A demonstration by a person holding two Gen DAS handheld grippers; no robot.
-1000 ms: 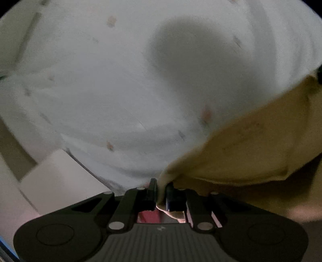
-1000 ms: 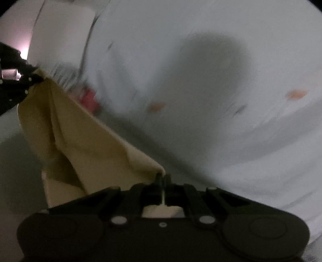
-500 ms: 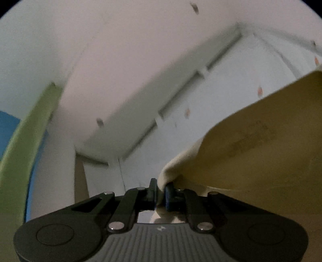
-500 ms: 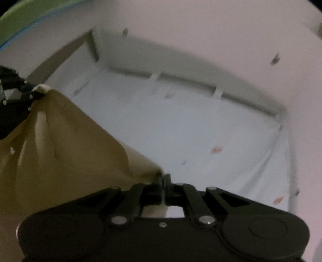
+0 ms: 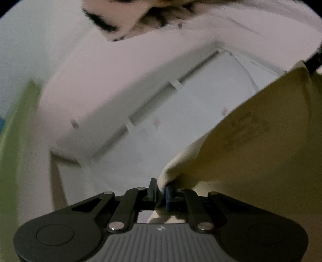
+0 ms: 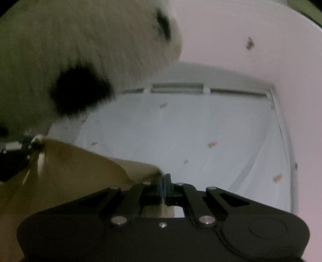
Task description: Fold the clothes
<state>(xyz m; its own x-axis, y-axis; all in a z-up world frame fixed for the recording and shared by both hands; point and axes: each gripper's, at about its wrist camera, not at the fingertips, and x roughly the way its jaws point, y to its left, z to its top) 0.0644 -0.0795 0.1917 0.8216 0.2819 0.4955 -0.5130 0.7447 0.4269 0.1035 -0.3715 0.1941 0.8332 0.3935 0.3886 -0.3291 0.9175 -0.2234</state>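
A pale yellow garment hangs stretched between my two grippers, lifted above a white bed sheet with small orange marks. My left gripper is shut on one bunched edge of the cloth, which runs off to the upper right. My right gripper is shut on another edge of the same garment, which spreads to the left. The left gripper shows at the far left of the right wrist view, holding the other end. Faint printed text shows through the fabric.
A large white and black plush toy sits at the head of the bed, also seen as the plush toy. A white slatted headboard and a pinkish wall stand behind. A green strip runs down the left.
Both grippers have risen and tilted upward with the garment held. The view swung from the close bed sheet to the headboard, wall and plush toy.
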